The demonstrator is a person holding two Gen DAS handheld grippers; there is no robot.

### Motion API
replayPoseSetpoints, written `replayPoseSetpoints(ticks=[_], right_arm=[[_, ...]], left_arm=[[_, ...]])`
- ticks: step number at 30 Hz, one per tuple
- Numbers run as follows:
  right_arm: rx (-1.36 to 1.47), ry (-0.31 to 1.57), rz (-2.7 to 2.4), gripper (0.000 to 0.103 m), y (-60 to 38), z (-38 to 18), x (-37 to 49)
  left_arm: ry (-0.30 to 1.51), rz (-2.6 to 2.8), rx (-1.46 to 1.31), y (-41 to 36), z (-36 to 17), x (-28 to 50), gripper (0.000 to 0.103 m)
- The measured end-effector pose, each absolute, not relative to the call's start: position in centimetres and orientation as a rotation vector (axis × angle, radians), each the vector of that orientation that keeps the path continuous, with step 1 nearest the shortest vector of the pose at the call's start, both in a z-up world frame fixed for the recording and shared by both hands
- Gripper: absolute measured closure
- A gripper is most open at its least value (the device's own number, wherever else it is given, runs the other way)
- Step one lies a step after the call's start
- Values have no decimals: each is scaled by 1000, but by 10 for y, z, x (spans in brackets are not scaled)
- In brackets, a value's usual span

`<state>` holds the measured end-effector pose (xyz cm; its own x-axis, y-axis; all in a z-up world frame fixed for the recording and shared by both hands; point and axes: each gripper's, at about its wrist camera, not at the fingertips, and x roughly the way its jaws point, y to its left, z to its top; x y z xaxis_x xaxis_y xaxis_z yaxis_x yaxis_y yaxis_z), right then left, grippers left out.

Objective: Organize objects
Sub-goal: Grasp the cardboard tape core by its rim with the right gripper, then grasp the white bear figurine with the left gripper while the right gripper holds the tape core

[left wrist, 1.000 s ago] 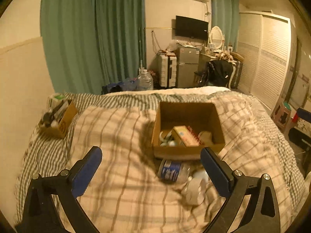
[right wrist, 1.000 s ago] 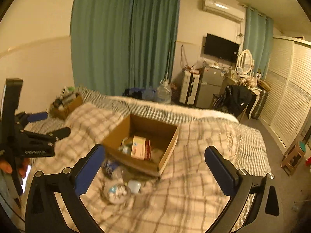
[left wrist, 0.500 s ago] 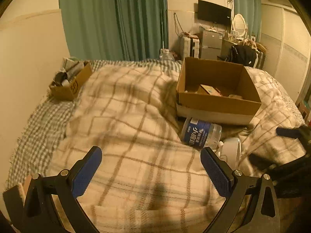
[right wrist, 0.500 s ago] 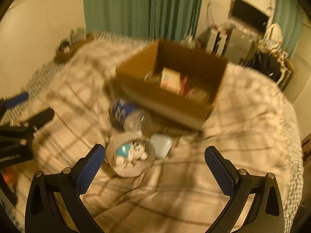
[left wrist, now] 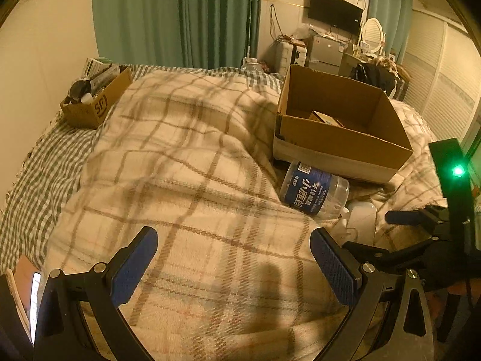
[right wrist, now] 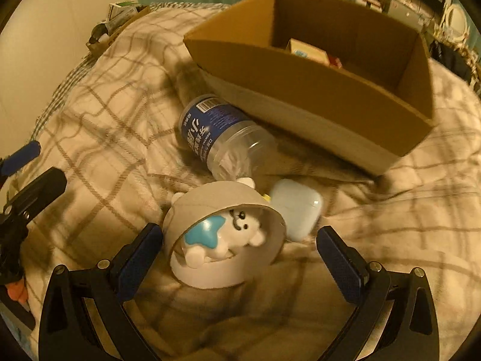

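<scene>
The open brown cardboard box hides most of its contents behind its near wall. The clear blue-labelled plastic jar's mouth is hidden behind the round white bear ornament.

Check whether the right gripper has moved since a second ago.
Yes. The right gripper has come down and forward toward the cardboard box; its open fingers now flank the round bear toy beside the bottle.
</scene>
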<state>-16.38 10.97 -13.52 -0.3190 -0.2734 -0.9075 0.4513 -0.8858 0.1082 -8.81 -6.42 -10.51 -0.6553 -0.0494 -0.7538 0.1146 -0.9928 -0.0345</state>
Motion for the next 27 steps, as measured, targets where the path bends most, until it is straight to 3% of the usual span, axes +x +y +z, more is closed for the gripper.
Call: replayPoseSetpoints(ticks=[3, 5, 17, 27], right_arm=[[1502, 215, -2212, 3, 108, -142, -165], [1497, 210, -2184, 15, 105, -144, -163], [1266, 267, -2418, 16, 134, -72, -118], [1191, 224, -2580, 16, 181, -29, -134]], left_arm=[[109, -2768, 1258, -63, -105, -88, 0], [100, -2763, 1256, -62, -104, -88, 0], [17, -2746, 1202, -44, -94, -79, 0], [-166, -2839, 1363, 29, -111, -96, 0]])
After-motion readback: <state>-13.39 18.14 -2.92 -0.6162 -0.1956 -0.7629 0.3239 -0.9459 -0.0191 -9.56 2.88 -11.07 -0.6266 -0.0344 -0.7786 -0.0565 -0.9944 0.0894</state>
